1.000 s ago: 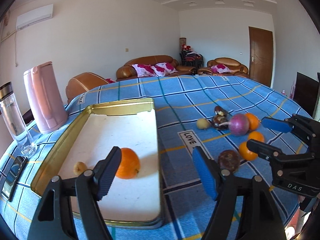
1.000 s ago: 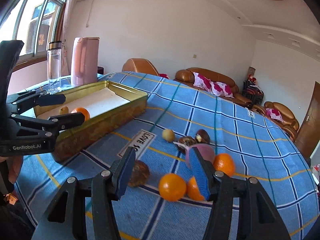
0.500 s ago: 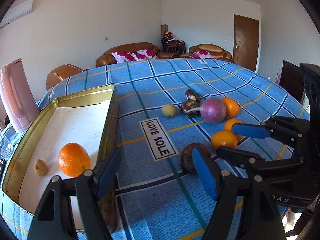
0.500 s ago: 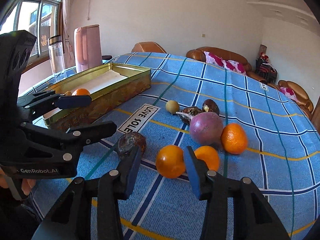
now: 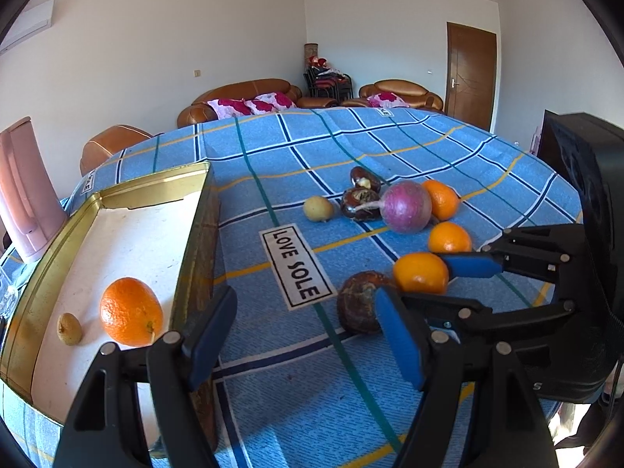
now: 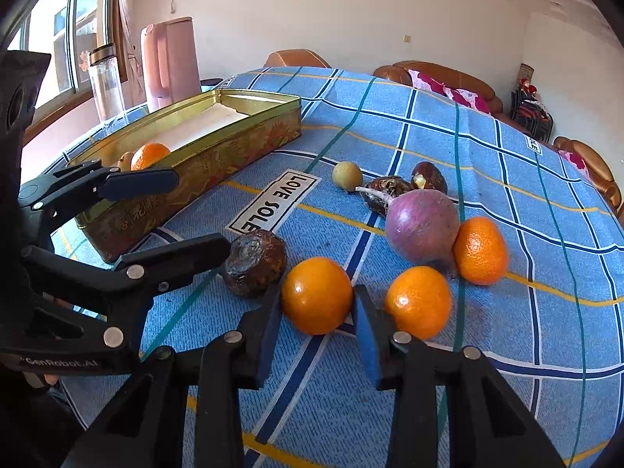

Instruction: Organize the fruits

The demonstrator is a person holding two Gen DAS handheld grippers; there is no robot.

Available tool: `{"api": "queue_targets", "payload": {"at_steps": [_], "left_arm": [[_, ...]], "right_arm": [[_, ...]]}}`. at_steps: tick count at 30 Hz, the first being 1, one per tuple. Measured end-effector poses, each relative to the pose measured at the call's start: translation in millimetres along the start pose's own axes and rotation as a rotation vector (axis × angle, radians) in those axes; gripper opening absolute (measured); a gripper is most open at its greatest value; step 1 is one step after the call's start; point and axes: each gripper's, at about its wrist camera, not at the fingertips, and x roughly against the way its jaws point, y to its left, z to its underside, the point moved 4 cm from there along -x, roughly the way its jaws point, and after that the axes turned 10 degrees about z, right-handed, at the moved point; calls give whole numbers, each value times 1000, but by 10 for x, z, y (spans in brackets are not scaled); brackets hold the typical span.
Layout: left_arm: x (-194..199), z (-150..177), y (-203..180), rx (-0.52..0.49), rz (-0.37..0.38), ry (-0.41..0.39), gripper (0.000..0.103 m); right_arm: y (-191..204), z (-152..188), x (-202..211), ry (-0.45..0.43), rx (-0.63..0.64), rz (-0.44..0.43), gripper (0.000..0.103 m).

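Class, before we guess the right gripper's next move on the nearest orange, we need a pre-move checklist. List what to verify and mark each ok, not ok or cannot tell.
1. Right gripper open around the nearest orange: ok, a finger on each side.
2. Pads touching the orange: cannot tell.
3. Neighbours apart from it: ok; the brown fruit and second orange sit outside the fingers.
4. Left gripper out of the way: ok, open and empty.
5. Room in the gold tin: ok; it holds only one orange and a small yellow fruit.
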Motion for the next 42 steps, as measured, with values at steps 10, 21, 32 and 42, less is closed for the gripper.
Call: {"api": "queue_targets", "payload": {"at_steps": [10,21,32,42], "left_arm": [[-37,-14,-101,-19,25,8,76],[-293,-83,-137,10,89,103,73],[-434,-59,-123,47,165,169,42],[-262,-96,19,112,152,67,42]], "right_arm": [[-239,12,299,-176,-152,67,38],[-314,3,330,-199,-208,72,38],[-313,14,293,-174,-204,60,38],[-277,7,291,-180,-184,60,38]]}}
